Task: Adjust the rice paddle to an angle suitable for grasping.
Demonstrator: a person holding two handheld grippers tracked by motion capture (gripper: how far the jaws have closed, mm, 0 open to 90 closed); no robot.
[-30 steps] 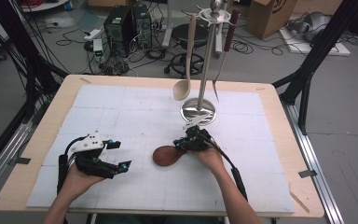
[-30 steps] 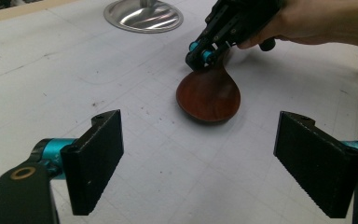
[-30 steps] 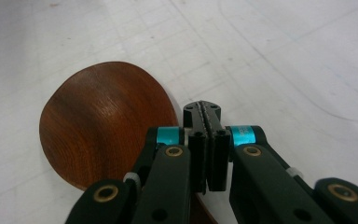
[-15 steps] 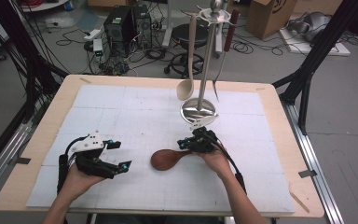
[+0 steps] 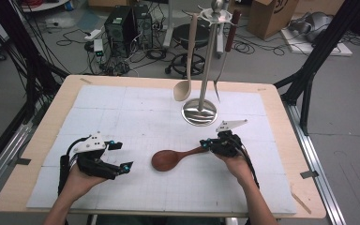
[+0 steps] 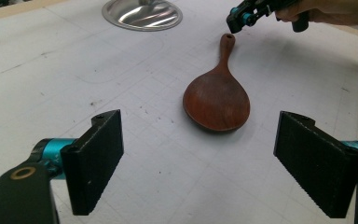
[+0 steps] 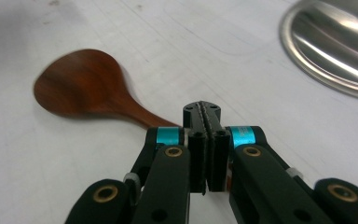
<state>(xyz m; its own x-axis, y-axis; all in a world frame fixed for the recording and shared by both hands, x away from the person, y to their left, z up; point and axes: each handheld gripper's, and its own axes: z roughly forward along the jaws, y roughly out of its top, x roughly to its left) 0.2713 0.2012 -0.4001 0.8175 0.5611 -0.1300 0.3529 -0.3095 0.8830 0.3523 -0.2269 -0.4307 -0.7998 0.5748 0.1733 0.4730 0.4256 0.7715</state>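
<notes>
White table (image 5: 136, 112) | one wooden spoon (image 5: 168, 160) | left hand-held gripper (image 5: 122, 157) apart | right hand-held gripper (image 5: 205, 145) together, empty

Both grippers are black with teal collars and brass screws: left gripper (image 5: 122, 157) has ribbed pads (image 6: 98, 158), right gripper (image 5: 206, 144) wears a grey triangular plate (image 5: 231, 124) with a black cable trailing behind it.

Two tongs (image 5: 125, 166) (image 5: 205, 145), two spoons (image 5: 168, 159) (image 5: 183, 89), one rack (image 5: 200, 111)

no readable text, no labels, no brand names, no numbers, no signs on anything
</notes>
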